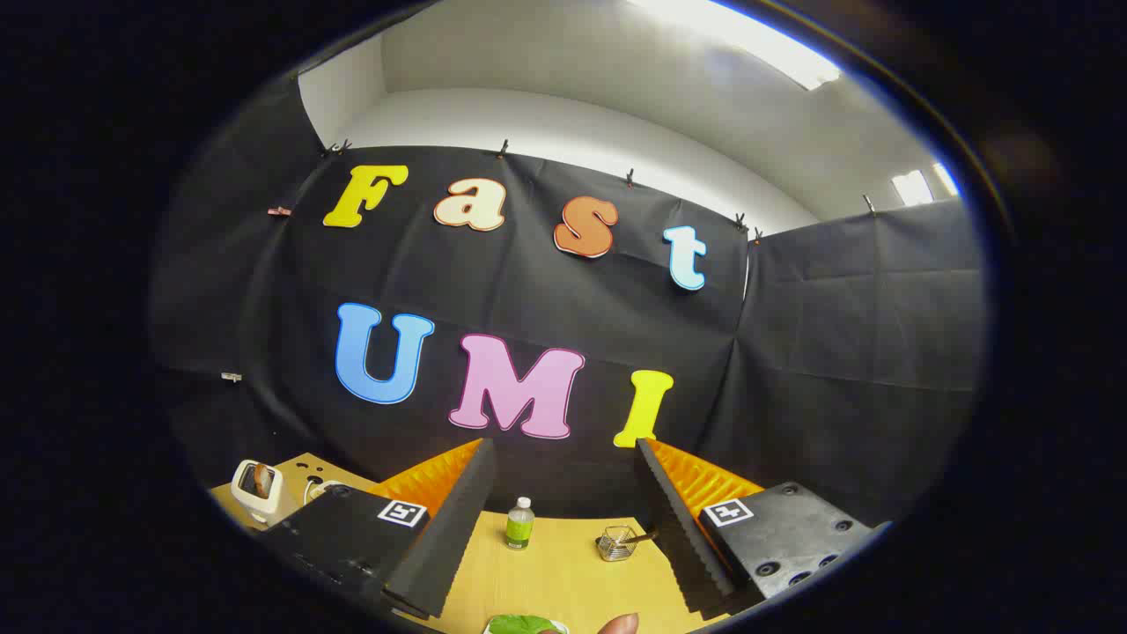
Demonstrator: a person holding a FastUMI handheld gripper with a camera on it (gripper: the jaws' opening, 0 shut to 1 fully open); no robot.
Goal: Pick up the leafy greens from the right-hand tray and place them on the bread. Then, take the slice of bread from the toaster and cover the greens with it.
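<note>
The hand-held gripper (563,528) is raised above the pale wooden surface (563,572), fingers spread wide and gripping nothing. The flat green leafy greens (521,624) lie on a white tray, below the gap between the fingers and nearer than their tips; their long axis cannot be judged. The white toaster (256,490), holding a brown bread slice (261,480), stands well beyond the greens, off the left finger. Judged next: tip down onto the greens.

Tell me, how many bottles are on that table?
1. A small green bottle stands on the wooden table beyond the open, empty fingers, toward the black wall, left of a small wire basket. The fingers block parts of the table, so others may be hidden.
</note>
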